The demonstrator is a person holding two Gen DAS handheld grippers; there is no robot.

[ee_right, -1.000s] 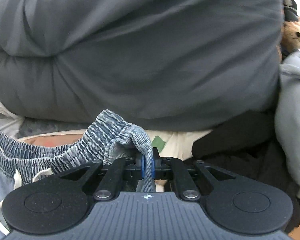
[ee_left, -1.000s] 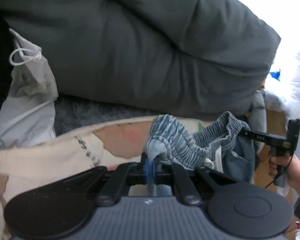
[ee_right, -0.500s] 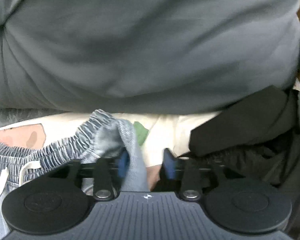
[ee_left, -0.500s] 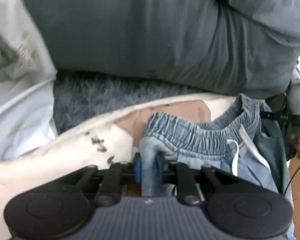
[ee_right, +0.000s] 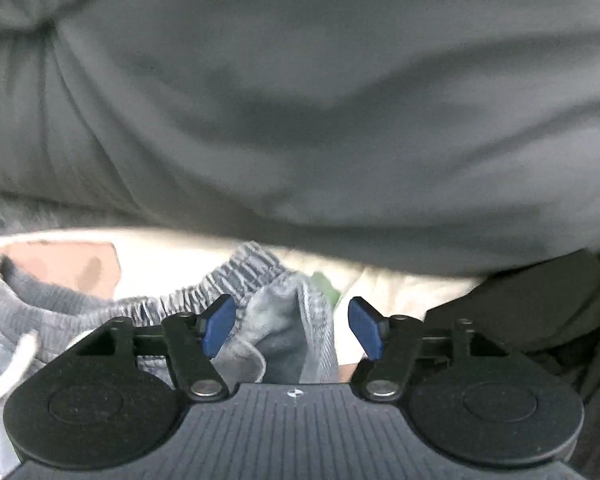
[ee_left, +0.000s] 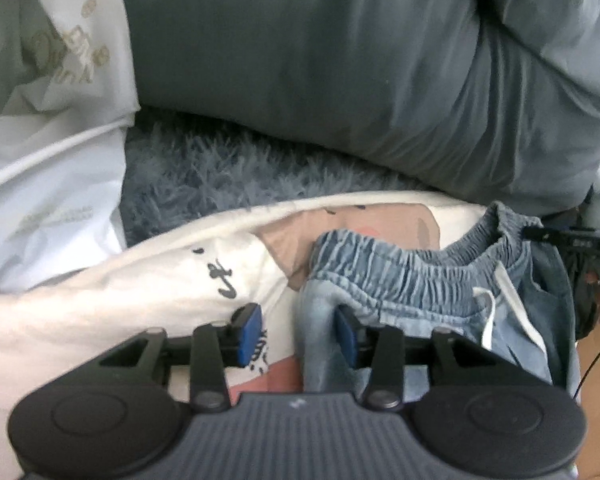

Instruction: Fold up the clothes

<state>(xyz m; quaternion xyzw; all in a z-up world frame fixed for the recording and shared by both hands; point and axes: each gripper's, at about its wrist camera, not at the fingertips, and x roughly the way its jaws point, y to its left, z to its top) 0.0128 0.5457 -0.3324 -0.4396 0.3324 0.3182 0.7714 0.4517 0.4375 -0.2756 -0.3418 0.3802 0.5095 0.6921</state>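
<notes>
Both grippers now stand apart, where a second ago each was clamped on the waistband of the shorts (ee_left: 412, 280). Your left gripper (ee_left: 298, 334) has its jaws spread, with a fold of the denim lying between them against the right pad only; your right gripper (ee_right: 296, 328) is likewise spread, and the bunched waistband corner sits loose between its pads. The shorts have therefore been let go and rest on the cream printed cloth (ee_left: 140, 280), waistband away from you and the white drawstring (ee_left: 500, 300) trailing across the front. Judged from this, the laying-out step is over and a fold comes next, though the waistband is not yet flat.

Surroundings: a large grey duvet (ee_left: 340, 80) bulges just behind the shorts and overhangs the far edge of the cream cloth. A fluffy blue throw (ee_left: 220, 176) shows between duvet and cloth. A white plastic bag (ee_left: 52, 120) lies to the left, and a black garment (ee_right: 520, 312) lies just beside the shorts on the right.

Obstacles: the duvet leaves little room beyond the waistband, so you would probably fold toward yourself. The black garment is close enough to be caught up with the right corner. The drawstring may snag a pad as you regrasp.
</notes>
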